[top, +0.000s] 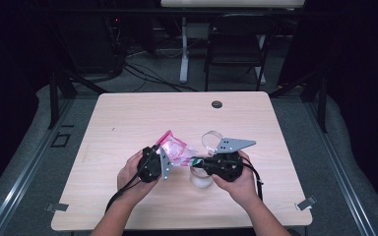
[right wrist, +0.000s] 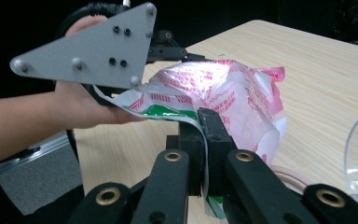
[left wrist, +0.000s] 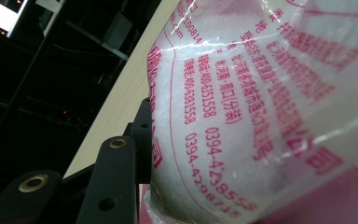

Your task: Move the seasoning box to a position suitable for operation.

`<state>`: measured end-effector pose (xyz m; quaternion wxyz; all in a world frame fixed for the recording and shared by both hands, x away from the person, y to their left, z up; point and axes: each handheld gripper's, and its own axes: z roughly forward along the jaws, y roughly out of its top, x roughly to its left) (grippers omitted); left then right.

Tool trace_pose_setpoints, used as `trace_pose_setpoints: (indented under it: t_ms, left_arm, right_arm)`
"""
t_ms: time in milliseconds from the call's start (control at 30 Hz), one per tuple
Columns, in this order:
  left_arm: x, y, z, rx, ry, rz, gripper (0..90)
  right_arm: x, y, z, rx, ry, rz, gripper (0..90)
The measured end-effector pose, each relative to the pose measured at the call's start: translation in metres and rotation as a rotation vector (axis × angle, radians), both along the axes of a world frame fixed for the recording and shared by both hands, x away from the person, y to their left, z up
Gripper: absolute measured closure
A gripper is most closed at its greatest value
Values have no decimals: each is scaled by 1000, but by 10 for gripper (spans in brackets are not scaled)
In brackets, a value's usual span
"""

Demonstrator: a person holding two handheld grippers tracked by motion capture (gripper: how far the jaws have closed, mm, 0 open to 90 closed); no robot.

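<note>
Bag (top: 174, 150) gripped by both claws (right wrist: 204, 122) above table (top: 128, 118) (jar (top: 201, 178), probably, below).

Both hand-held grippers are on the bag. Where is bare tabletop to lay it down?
The table is bare along its far edge around the black grommet and down its left side. It is crowded right of centre: the bag, a clear lid and a clear jar cluster around the right hand-held gripper.

A dark folding chair (top: 236, 42) stands behind the wooden table (top: 128, 118).
</note>
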<state>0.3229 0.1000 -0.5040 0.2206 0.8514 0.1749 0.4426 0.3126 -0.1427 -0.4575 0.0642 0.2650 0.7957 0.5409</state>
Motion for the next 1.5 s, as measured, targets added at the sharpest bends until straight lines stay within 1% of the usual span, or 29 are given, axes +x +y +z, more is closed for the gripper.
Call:
trace_pose_setpoints:
  t_ms: [33, 67, 100, 133, 167, 200, 233, 267, 300, 333, 433, 467, 533, 667, 733, 767, 800, 833, 867, 900, 1000, 1067, 1100, 1267, 1300, 1333, 1367, 1500]
  left_arm:
    - [1, -1, 0, -3, -1, -5, 604]
    - [1, -1, 0, -3, -1, -5, 605]
    - [2, -2, 1, 9, -5, -10, 606]
    - [2, -3, 1, 10, -8, -14, 606]
    - [2, -5, 1, 3, -12, -17, 606]
    - [1, -5, 1, 5, -13, -20, 607]
    - [1, -7, 0, -1, -22, -20, 607]
    - [1, -7, 0, -1, -22, -20, 607]
    - [0, -9, 0, 16, -26, -28, 607]
    - [-1, -10, -1, 18, -29, -31, 608]
    - [-2, -12, -1, 31, -39, -37, 608]
    - [-2, -12, -1, 31, -39, -37, 608]
    - [-2, -14, 0, 40, -56, -40, 608]
    - [-3, -15, -1, 52, -78, -40, 609]
    - [-3, -15, -2, 49, -82, -41, 609]
    - [-4, -14, -4, 62, -83, -42, 609]
    - [-4, -14, -4, 62, -83, -42, 610]
    - [-4, -12, -4, 78, -81, -42, 610]
    - [-4, -10, -6, 73, -73, -41, 610]
    - [-4, -9, -7, 60, -76, -40, 610]
    - [-4, -6, -9, 53, -77, -35, 611]
    - [-4, -5, -9, 51, -80, -35, 611]
    - [-6, -4, -9, 54, -92, -29, 611]
    - [-7, -4, -10, 60, -110, -24, 611]
    - [-8, -3, -9, 76, -118, -19, 611]
    - [-8, -3, -9, 81, -121, -17, 612]
    - [-8, -3, -10, 72, -130, -18, 611]
    - [-8, -2, -9, 76, -152, -11, 612]
  right_arm:
    - [0, -1, 0, -10, -6, -4, 856]
    - [0, -1, 0, -10, -6, -4, 856]
    - [1, -2, -2, -26, -16, -18, 827]
    - [2, -2, -4, -25, -15, -23, 820]
    - [3, -3, -5, -24, -12, -25, 802]
    - [4, -3, -7, -29, -13, -27, 788]
    - [4, -4, -8, -34, -16, -27, 787]
    - [5, -4, -10, -39, -15, -27, 786]
    - [6, -4, -11, -43, -12, -31, 787]
    - [6, -5, -13, -42, -9, -33, 793]
    - [7, -7, -16, -49, 0, -45, 844]
    - [7, -7, -16, -49, 0, -45, 844]
    - [7, -10, -17, -44, 6, -54, 869]
    - [6, -12, -18, -40, 7, -64, 875]
    - [6, -12, -19, -34, 9, -71, 878]
    - [7, -11, -21, -40, 10, -68, 876]
    - [7, -11, -21, -40, 10, -68, 876]
    - [7, -11, -22, -45, 14, -71, 868]
    - [6, -9, -23, -61, 10, -74, 860]
    - [5, -9, -24, -70, 5, -74, 853]
    - [5, -9, -24, -76, -1, -73, 833]
    - [5, -10, -24, -66, 2, -67, 823]
    - [5, -10, -24, -67, 3, -64, 821]
    - [4, -11, -24, -72, 1, -65, 821]
    - [4, -11, -25, -70, -1, -67, 821]
    - [4, -12, -24, -69, -1, -62, 821]
    - [4, -13, -24, -65, -1, -57, 821]
    - [4, -15, -23, -54, -3, -58, 834]
